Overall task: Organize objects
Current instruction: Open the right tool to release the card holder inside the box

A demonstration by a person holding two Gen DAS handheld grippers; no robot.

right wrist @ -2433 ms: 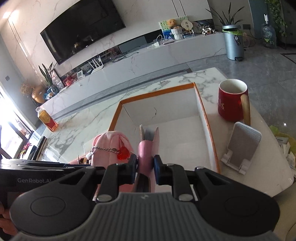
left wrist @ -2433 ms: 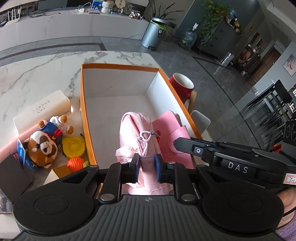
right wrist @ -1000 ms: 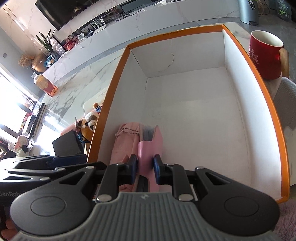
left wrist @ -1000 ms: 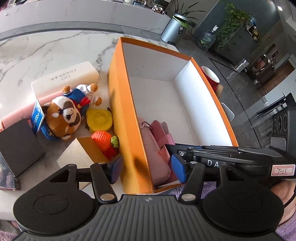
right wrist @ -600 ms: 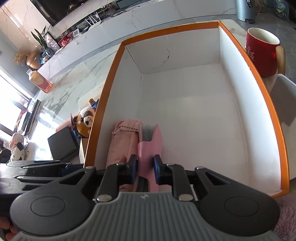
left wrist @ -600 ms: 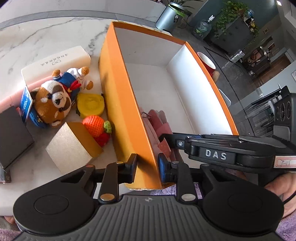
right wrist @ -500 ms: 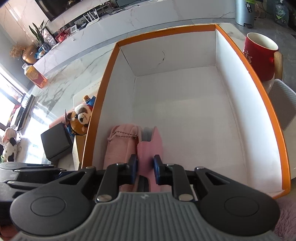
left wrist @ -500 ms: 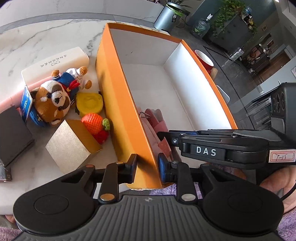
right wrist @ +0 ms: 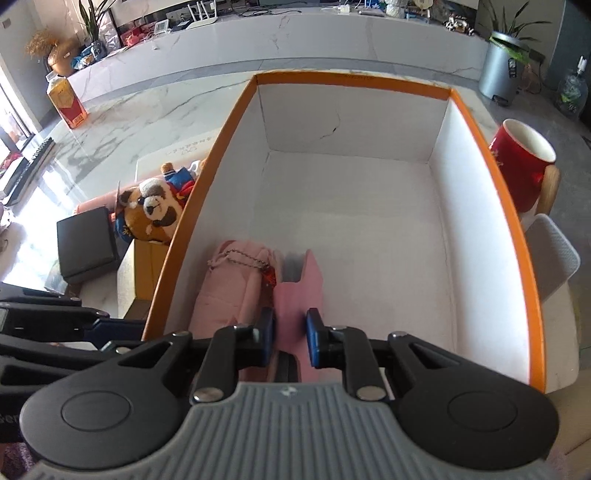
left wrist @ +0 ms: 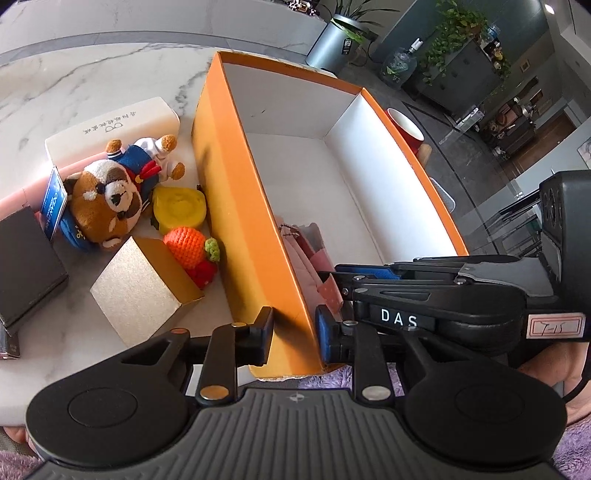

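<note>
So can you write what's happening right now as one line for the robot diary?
step: pink bag into orange box | left gripper: shut on box wall | right gripper: shut on bag flap | toys outside: plush dog

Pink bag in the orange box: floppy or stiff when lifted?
Probably floppy: the pink bag is soft fabric, slumped against the orange box wall. Likely light. Its flap stands pinched in the right hand-held gripper, so some stiffness there.

I am in a home living room: a marble-topped table [right wrist: 147, 110] in front of me, a long white media console [right wrist: 258, 40] at the far wall with potted plants [right wrist: 92, 18], a wifi router [right wrist: 201, 14] and knick-knacks.
</note>
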